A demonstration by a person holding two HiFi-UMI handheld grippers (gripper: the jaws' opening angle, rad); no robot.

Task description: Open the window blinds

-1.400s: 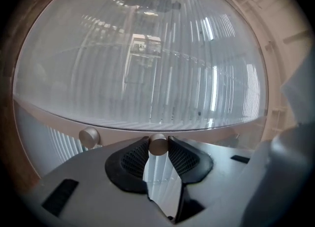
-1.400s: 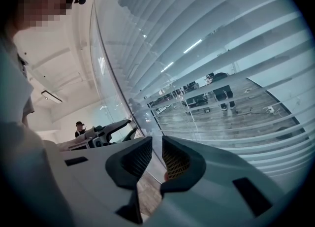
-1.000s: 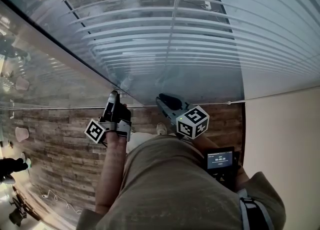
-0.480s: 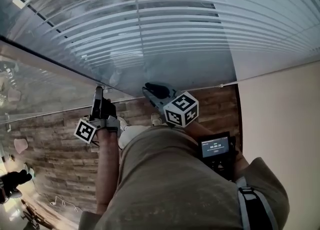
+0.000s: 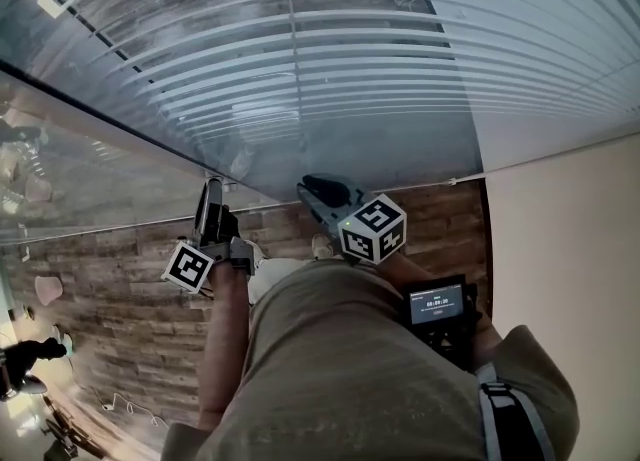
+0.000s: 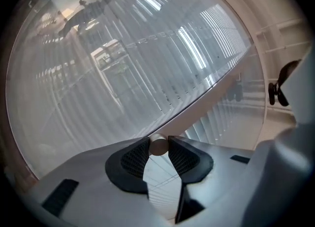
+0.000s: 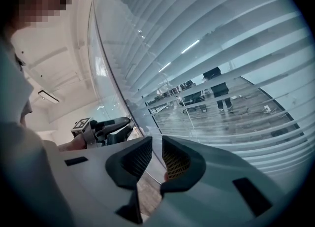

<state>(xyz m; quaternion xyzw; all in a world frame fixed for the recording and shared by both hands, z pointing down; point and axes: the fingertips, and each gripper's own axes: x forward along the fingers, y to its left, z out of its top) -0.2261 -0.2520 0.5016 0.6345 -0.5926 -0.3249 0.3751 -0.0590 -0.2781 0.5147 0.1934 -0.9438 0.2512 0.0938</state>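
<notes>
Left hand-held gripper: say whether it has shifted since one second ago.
No. The left hand-held gripper stays with its tip at the foot of the dark window frame, shut on a pale rod.

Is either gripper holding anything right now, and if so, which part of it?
The left hand-held gripper pinches a pale round rod, apparently the blinds' wand, at its end. The right hand-held gripper holds nothing.

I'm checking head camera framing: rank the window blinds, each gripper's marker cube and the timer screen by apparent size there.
1. Window blinds
2. right gripper's marker cube
3. left gripper's marker cube and timer screen, too alike to rank
The cubes' difference may be angle and nearness to the camera.
</notes>
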